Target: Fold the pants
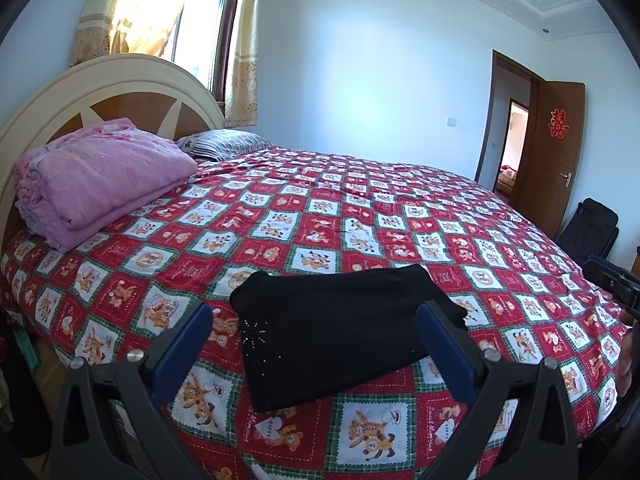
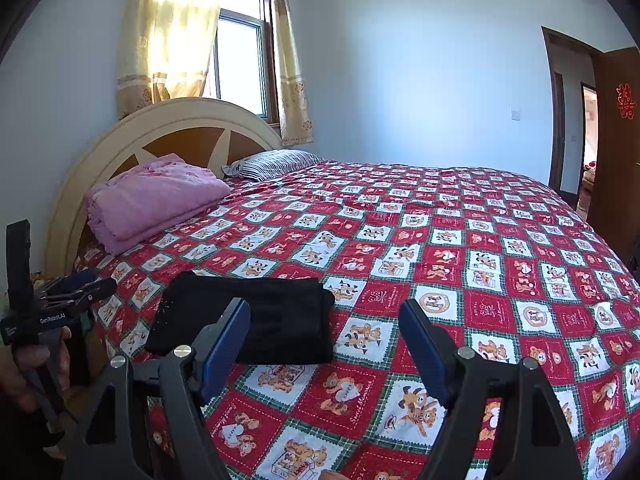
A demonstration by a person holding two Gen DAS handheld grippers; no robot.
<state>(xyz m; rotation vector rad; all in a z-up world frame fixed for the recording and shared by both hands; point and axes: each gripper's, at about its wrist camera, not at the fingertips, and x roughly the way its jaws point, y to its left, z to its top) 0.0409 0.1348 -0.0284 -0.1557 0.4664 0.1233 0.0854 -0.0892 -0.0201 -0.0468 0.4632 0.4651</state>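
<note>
One pair of black pants [image 1: 340, 332], folded into a soft rectangle, lies near your edge of the bed [image 1: 360, 208] | your left gripper [image 1: 316, 320] and right gripper [image 2: 324, 320]: jaws spread, empty | one red checked bear-print cover, one folded pink blanket [image 1: 100, 184], one striped pillow [image 1: 224, 142]

My two wrist cameras looked slightly downward across the bed [image 1: 360, 216] from its near edge, close to the folded pants [image 1: 340, 332], both sharing pants, headboard [image 2: 188, 128] and window [image 2: 240, 64].
</note>
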